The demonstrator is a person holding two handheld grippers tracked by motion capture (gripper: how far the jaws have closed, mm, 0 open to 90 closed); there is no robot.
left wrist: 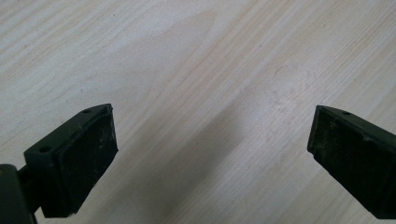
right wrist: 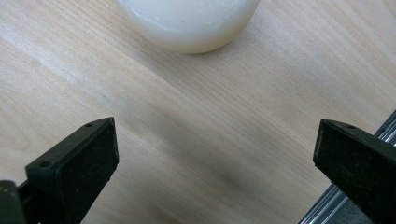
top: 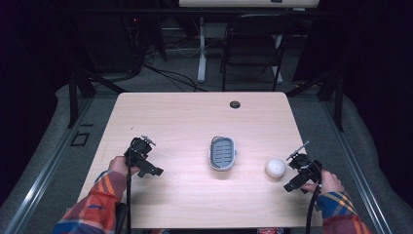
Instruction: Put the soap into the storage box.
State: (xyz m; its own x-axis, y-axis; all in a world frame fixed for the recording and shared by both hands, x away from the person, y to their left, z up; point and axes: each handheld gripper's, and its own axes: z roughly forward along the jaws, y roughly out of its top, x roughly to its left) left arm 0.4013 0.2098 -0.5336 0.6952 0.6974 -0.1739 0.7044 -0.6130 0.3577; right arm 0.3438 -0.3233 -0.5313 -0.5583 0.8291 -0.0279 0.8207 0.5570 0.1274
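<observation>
While one white round puck-like object (top: 275, 168) sits on the pale wooden counter (top: 185, 122) near its right edge, one grey slotted dish (top: 222, 153) lies at the middle, well apart from it. Just beside the white piece, the right claw (top: 295, 171) is held with its jaws spread wide and nothing between them. Over on the left, the left claw (top: 146, 158) hovers above bare wood, jaws likewise parted. Two plaid sleeves (top: 95, 202) reach in. One black chair (top: 253, 46) stands beyond the counter.

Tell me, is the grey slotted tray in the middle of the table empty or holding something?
Empty. The grey tray shows only its slotted floor; the white round soap lies apart on the table.
</observation>
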